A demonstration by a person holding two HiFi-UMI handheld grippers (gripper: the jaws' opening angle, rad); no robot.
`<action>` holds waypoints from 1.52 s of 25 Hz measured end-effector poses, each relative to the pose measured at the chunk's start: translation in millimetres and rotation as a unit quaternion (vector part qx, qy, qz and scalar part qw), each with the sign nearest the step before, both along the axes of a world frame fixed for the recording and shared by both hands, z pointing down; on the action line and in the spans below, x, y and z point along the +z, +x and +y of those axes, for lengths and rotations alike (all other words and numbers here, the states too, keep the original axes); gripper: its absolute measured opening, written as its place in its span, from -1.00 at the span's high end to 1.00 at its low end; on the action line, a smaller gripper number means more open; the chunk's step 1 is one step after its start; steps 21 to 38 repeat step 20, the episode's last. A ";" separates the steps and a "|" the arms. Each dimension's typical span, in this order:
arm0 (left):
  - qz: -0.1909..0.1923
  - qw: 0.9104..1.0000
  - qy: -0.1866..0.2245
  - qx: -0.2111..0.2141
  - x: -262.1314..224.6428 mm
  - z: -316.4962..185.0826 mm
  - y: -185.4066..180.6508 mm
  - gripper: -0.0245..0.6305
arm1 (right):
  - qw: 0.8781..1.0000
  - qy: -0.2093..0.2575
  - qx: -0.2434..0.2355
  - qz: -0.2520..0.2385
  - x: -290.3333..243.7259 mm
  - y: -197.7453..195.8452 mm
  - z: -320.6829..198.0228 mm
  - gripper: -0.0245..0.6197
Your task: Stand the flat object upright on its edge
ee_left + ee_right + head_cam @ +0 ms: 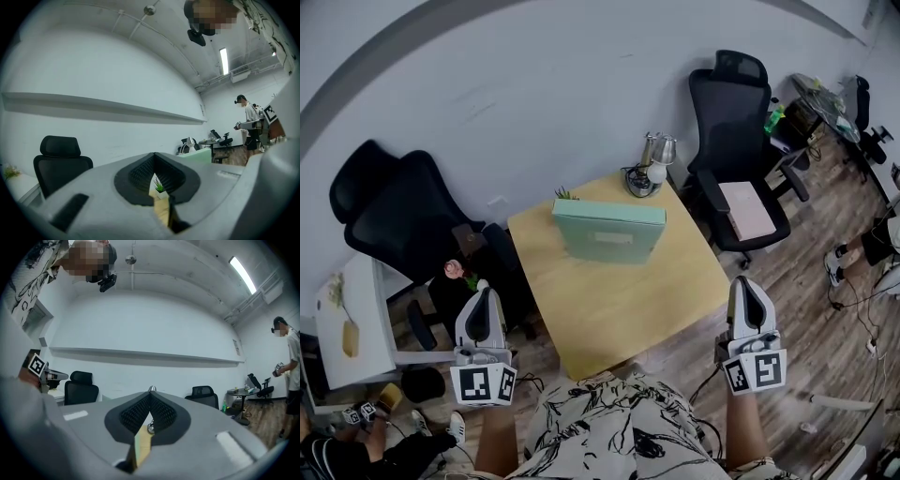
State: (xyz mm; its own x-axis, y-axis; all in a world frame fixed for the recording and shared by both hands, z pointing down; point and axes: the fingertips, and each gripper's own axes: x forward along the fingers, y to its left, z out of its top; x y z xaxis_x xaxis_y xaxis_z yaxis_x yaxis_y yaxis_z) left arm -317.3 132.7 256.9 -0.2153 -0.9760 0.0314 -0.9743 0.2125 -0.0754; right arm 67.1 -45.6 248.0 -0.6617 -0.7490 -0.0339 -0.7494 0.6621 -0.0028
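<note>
The flat object is a mint-green box (607, 230). It stands upright on its long edge at the far middle of the small wooden table (619, 309). My left gripper (485, 292) hangs off the table's near left corner, apart from the box, with its jaws shut and empty. Off the near right corner, my right gripper (746, 283) is likewise shut on nothing. In the left gripper view the closed jaws (154, 157) point level, and a slice of the box (199, 156) shows beyond them. The right gripper view shows its closed jaws (150, 394) and the table edge.
A desk lamp (656, 161) and a small plant (565, 194) stand at the table's far edge. A black office chair (733, 122) with a pink book (748, 210) is at the right, another chair (403, 211) at the left. A person (288, 362) stands far right.
</note>
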 end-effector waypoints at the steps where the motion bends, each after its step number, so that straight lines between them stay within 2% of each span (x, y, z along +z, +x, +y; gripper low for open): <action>1: 0.000 1.000 -0.001 0.000 -0.5 -0.5 -0.6 0.92 | 1.000 0.000 -0.001 0.000 -0.4 -0.9 -1.0 0.92; 8: 0.001 1.000 -0.002 -0.005 -0.9 -0.3 -0.8 0.92 | 1.000 -0.004 -0.005 0.000 0.5 -3.4 -6.3 0.92; 14: -0.009 1.000 0.015 0.014 -7.2 -1.4 7.9 0.92 | 1.000 -0.006 -0.006 -0.001 4.4 -3.6 -6.8 0.92; 38: -0.007 1.000 0.014 0.012 -8.1 -4.0 7.7 0.92 | 1.000 -0.007 -0.005 -0.004 5.2 -2.9 -8.8 0.92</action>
